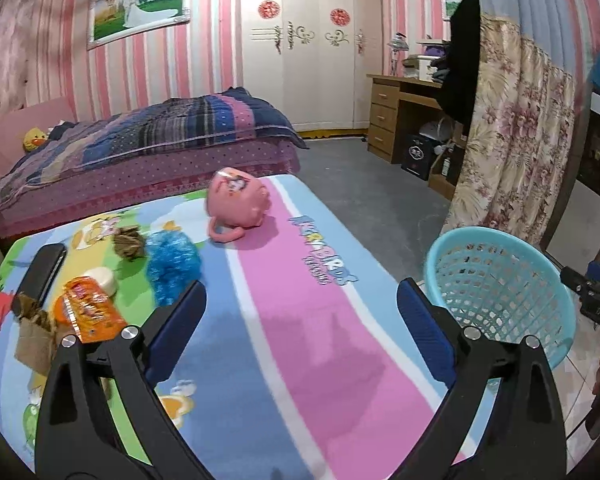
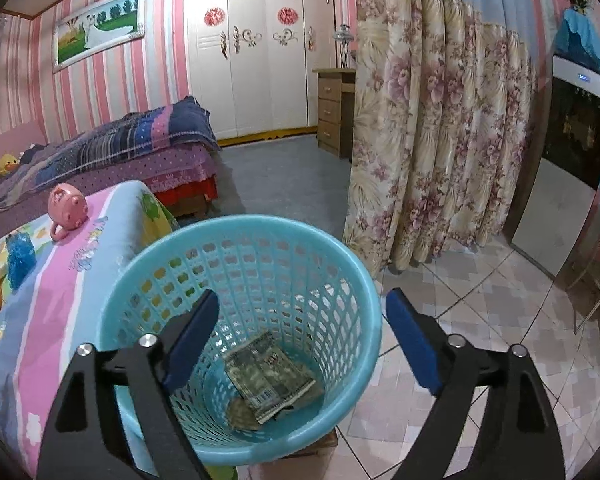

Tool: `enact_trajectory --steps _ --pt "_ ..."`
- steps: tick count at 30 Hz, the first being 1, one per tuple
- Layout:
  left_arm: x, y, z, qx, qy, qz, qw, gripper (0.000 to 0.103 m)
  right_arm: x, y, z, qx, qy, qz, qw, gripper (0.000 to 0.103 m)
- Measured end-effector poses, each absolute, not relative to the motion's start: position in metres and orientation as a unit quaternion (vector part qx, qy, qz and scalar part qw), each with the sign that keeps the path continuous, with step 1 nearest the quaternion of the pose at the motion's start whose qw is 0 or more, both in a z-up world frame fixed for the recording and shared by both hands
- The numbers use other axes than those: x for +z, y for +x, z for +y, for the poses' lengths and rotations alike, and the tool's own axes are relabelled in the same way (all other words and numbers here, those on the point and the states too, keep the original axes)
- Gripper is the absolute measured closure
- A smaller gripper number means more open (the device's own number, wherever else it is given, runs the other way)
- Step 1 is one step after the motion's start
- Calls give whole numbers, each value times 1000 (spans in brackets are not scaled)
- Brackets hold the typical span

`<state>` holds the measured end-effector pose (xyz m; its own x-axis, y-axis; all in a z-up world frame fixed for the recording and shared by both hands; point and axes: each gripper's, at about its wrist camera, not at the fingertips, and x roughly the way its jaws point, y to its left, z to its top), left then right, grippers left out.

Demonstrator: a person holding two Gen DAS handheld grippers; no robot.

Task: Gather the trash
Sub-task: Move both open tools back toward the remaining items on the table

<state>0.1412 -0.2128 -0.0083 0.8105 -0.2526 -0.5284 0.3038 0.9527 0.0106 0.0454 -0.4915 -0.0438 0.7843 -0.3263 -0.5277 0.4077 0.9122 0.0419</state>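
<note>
Lying at the lower left of the left wrist view, an orange wrapper (image 1: 90,312) rests on the cartoon blanket (image 1: 300,320) beside crumpled brown paper (image 1: 34,332); the left gripper (image 1: 300,308) hangs spread and empty; at right, the right gripper (image 2: 302,320) gapes over the blue basket (image 2: 340,280), a flattened packet (image 2: 270,376) at its bottom.

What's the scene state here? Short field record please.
left hand-held gripper: open, empty, over the cartoon-print table cover
right hand-held gripper: open, empty, above the basket
bin: light blue plastic mesh basket, beside the table
in bin: flattened grey-green printed wrapper
trash on table: orange foil snack wrapper, crumpled brown paper
other: pink plastic pig-shaped cup, blue fluffy pompom
</note>
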Motion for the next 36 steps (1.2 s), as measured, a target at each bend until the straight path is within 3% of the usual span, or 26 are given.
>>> enact_trajectory --steps 10,36 --pt "7 123 -154 -110 27 260 959 6 -11 39 -433 -156 50 228 960 17" --pt "-20 93 36 55 -7 271 961 6 -13 84 -229 9 -16 233 972 17"
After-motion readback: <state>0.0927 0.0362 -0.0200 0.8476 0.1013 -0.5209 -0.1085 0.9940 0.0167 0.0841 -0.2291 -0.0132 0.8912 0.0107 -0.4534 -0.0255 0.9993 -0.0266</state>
